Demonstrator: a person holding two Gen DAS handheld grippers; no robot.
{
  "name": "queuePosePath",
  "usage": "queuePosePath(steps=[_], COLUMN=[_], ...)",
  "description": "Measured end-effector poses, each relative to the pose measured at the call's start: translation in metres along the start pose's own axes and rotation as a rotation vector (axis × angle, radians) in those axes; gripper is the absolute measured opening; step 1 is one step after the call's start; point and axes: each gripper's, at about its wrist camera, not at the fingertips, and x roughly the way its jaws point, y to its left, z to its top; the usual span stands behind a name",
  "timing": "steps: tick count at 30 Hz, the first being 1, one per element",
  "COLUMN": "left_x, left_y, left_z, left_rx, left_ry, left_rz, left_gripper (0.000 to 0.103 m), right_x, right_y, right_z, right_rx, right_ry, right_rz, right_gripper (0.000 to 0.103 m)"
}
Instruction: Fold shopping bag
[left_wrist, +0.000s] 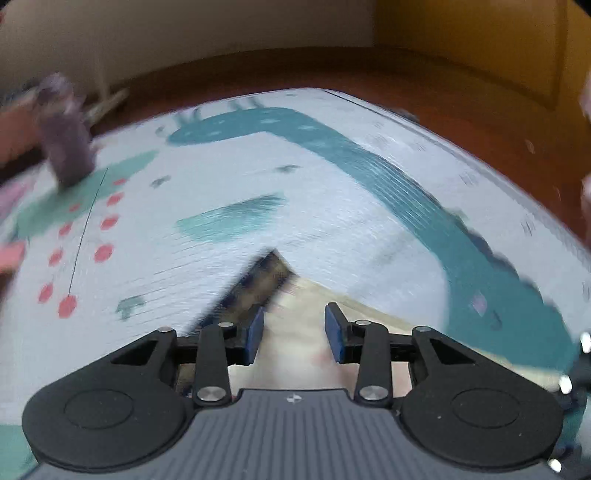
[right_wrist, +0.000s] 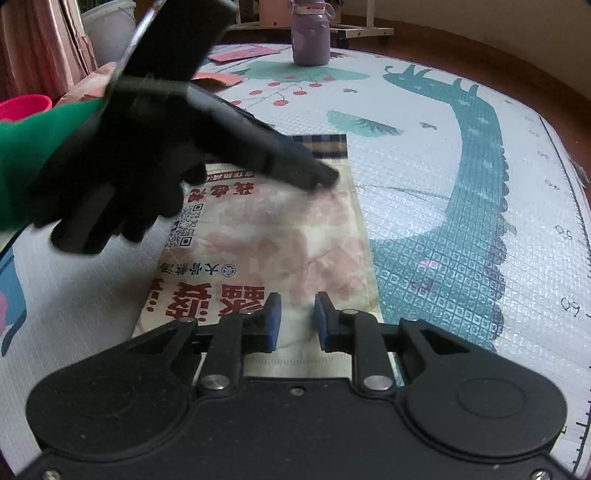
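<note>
Patterned play mat (right_wrist: 443, 229) fills my right-wrist view. Shopping bag (right_wrist: 280, 240) lies flat at centre, nothing visibly inside. Purple bottle (right_wrist: 311, 37) stands top centre, contents not discernible. Left gripper (right_wrist: 325, 177), centre-left, tips over the bag's upper end; jaws (left_wrist: 294, 328) spread, empty. Right gripper (right_wrist: 297, 317) jaws apart above the bag's lower edge.
</note>
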Motion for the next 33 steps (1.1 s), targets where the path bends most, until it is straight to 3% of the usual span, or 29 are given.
queuePosePath(steps=[10,16,18,19,20,23,25,30,33], left_x=[-0.065,-0.078,-0.085,-0.087,-0.091,-0.091,-0.089,-0.083,-0.080], left_y=[0.041,0.018,0.002,-0.001,-0.007,-0.024,-0.021,-0.018,-0.020], left_z=[-0.069,-0.068,-0.065,-0.065,-0.065,-0.076,-0.079,-0.075,-0.072], left_rx=[-0.068,0.010,0.088,0.097,0.097,0.152,0.083,0.030,0.032], left_ry=[-0.061,-0.009,0.000,-0.013,-0.034,-0.008,-0.011,0.005,0.016], left_rz=[0.086,0.147,0.185,0.177,0.123,0.004,0.008,0.002,0.021], left_gripper=[0.036,0.035,0.035,0.035,0.035,0.034,0.034,0.034,0.037], right_x=[-0.002,-0.003,-0.003,-0.003,-0.002,-0.002,-0.004,-0.008,0.001], right_y=[-0.004,0.004,0.009,0.010,0.011,0.015,0.022,0.063,0.080], right_z=[-0.002,0.000,0.000,0.000,0.000,0.001,0.003,0.006,-0.002], right_rx=[-0.002,-0.053,-0.078,-0.085,-0.089,-0.116,-0.161,-0.346,-0.414], right_ry=[0.003,0.014,0.017,0.018,0.019,0.023,0.022,-0.038,0.024], right_rz=[0.007,-0.029,-0.051,-0.057,-0.061,-0.078,-0.100,0.031,0.081], right_gripper=[0.020,0.020,0.022,0.022,0.022,0.023,0.022,0.012,0.006])
